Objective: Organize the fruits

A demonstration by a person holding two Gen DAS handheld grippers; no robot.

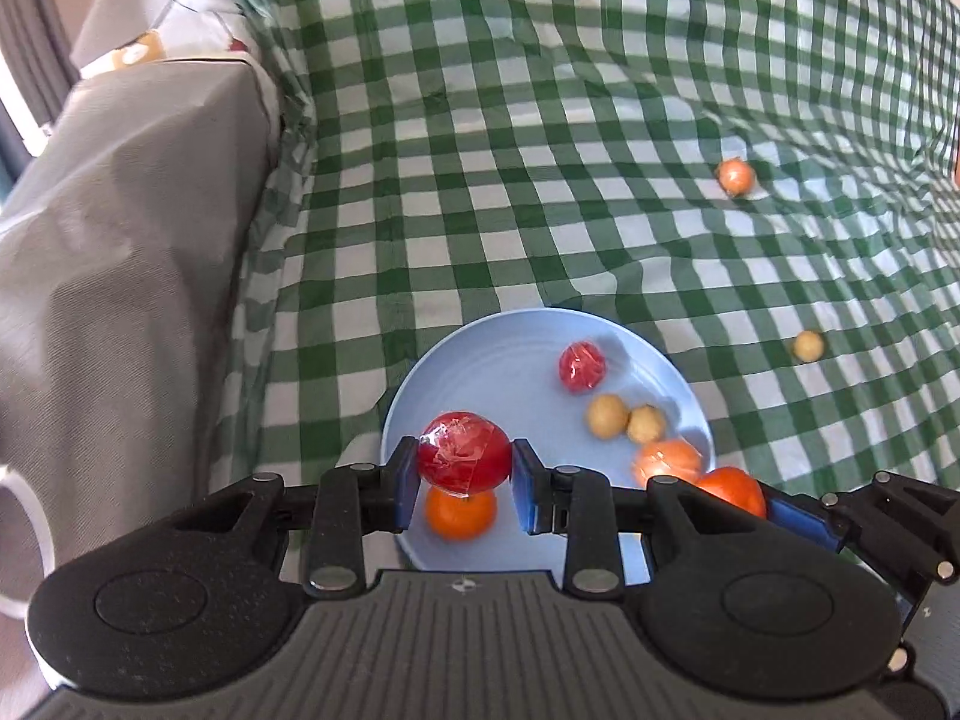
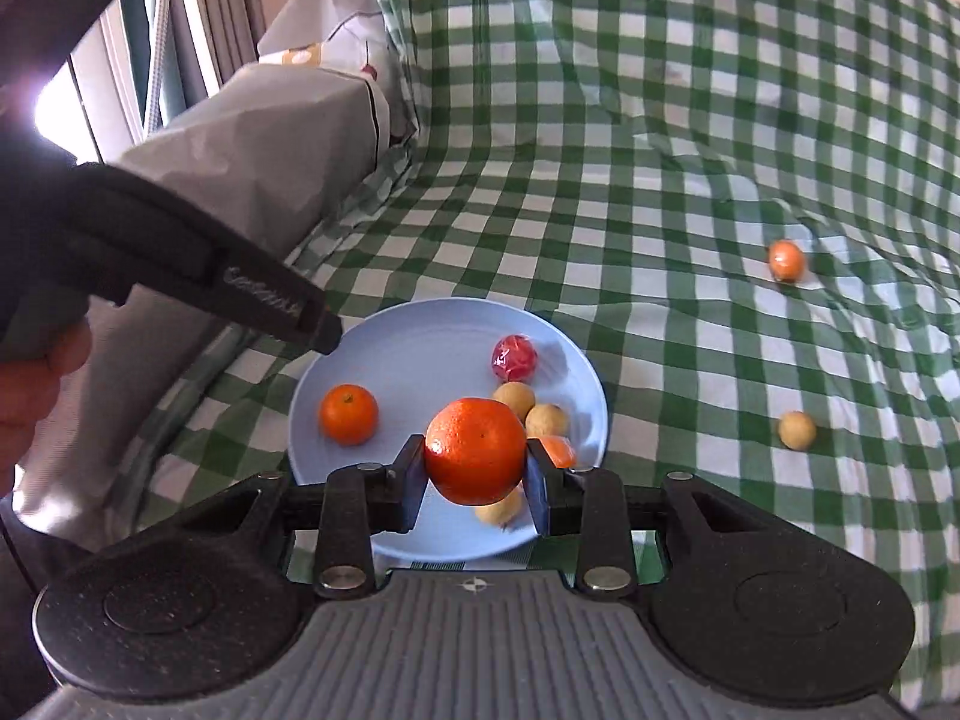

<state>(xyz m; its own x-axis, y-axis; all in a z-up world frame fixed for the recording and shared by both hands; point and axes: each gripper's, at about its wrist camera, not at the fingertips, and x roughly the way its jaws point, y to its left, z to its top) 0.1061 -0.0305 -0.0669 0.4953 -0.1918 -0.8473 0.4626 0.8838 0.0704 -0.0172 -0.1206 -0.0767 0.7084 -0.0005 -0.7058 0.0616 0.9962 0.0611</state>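
Nearest the left wrist camera, the left gripper [image 1: 463, 471] has its blue pads pinching a round red fruit wrapped in clear plastic film [image 1: 463, 451], held above the near edge of the round pale blue plate [image 1: 480, 354]. Directly beneath it, at 6 o'clock on the plate, sits a small glossy orange mandarin [image 1: 461, 513].

In the right wrist view, the right gripper [image 2: 477, 477] has its jaws pressed on a larger dimpled orange [image 2: 476, 450], likewise above the plate's near side. A tan fruit [image 2: 498, 510] lies partly hidden under it.

Further in, towards the plate's 3 o'clock, two small tan round fruits [image 1: 607, 416] sit touching each other, with a film-wrapped orange-coloured fruit [image 1: 667, 459] just nearer. At about 1 o'clock rests a smaller wrapped red fruit [image 1: 581, 365].

Beyond the plate, on the green-and-white checked cloth [image 1: 540, 150], a lone tan fruit [image 1: 807, 345] lies at 3 o'clock and a wrapped orange fruit [image 1: 735, 176] further off at 2 o'clock; both remain to be gathered.

The risks, as I judge them: the film is slick, so the red fruit could slip from the pads. Released from this height, either fruit may strike the ones below, bounce and roll off the shallow rim. The two grippers also crowd the same side and could knock together.
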